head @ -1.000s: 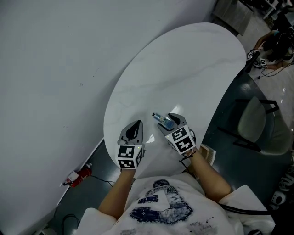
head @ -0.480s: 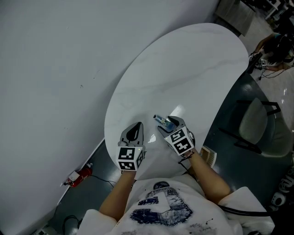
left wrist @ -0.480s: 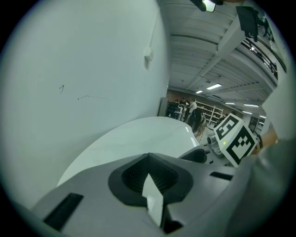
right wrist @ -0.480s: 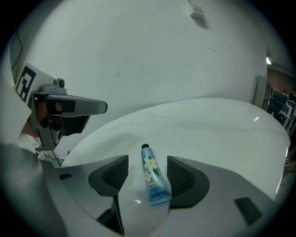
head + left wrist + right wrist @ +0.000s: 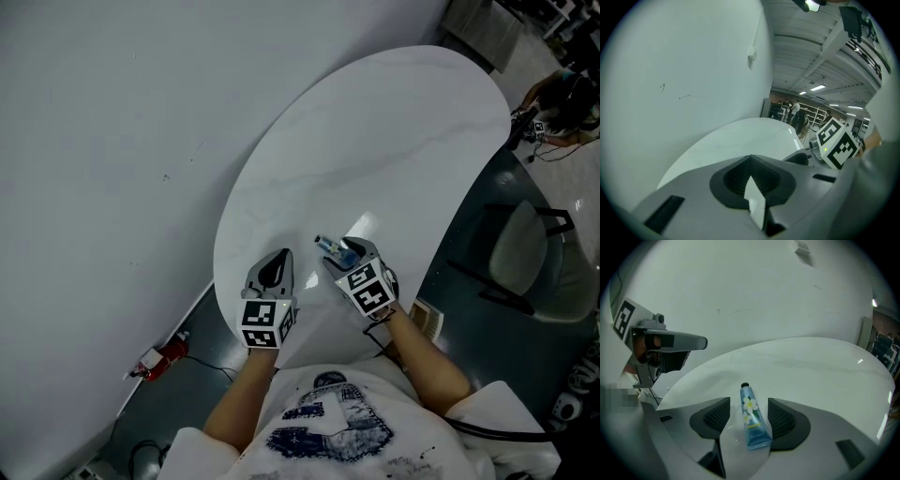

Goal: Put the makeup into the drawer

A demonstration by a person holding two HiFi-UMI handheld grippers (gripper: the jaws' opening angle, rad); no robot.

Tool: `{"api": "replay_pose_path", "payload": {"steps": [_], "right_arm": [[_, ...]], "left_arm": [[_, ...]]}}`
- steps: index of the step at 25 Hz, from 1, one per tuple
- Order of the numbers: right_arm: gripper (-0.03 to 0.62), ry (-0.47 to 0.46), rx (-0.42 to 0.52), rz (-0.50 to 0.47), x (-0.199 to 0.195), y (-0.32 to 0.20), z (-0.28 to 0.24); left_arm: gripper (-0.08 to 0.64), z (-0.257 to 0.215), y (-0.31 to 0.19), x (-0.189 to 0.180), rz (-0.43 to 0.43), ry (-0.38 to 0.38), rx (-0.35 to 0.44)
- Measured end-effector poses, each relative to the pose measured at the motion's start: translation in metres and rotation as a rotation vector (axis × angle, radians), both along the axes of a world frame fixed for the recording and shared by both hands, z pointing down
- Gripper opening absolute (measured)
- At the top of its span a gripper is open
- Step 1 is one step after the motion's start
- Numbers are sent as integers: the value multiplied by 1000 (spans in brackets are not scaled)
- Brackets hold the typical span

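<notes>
A small makeup tube (image 5: 752, 420) is lying flat on a white table (image 5: 811, 362), close to the edge nearest the person. It is showing a pale blue body, a small black cap, and a print of white flowers with yellow centres above lettering too small to read. Its cap is pointing away and its flat crimped end is nearer. It is sitting between the spread jaws of the right gripper (image 5: 749, 404), with the crimped end possibly brushing one pad.

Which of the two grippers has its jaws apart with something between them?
The right gripper: its jaws stand apart, a small blue flower-printed tube lying between them on the white table. The left gripper is shut and empty.
</notes>
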State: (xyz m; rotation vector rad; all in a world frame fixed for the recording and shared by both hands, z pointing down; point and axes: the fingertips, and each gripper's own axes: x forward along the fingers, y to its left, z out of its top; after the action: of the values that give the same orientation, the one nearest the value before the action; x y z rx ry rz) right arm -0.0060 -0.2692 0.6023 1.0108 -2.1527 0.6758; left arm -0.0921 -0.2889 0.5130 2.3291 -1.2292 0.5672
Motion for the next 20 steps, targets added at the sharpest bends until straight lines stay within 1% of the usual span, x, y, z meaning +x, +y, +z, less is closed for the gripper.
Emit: {"api": "replay_pose_path", "payload": {"steps": [10, 20], "right_arm": [[253, 39, -10, -29, -2, -2, 12], [253, 60, -18, -37, -2, 0, 20]], "left_arm": [[40, 6, -1, -3, -10, -7, -13], [40, 9, -1, -5, -20, -11, -24]]}}
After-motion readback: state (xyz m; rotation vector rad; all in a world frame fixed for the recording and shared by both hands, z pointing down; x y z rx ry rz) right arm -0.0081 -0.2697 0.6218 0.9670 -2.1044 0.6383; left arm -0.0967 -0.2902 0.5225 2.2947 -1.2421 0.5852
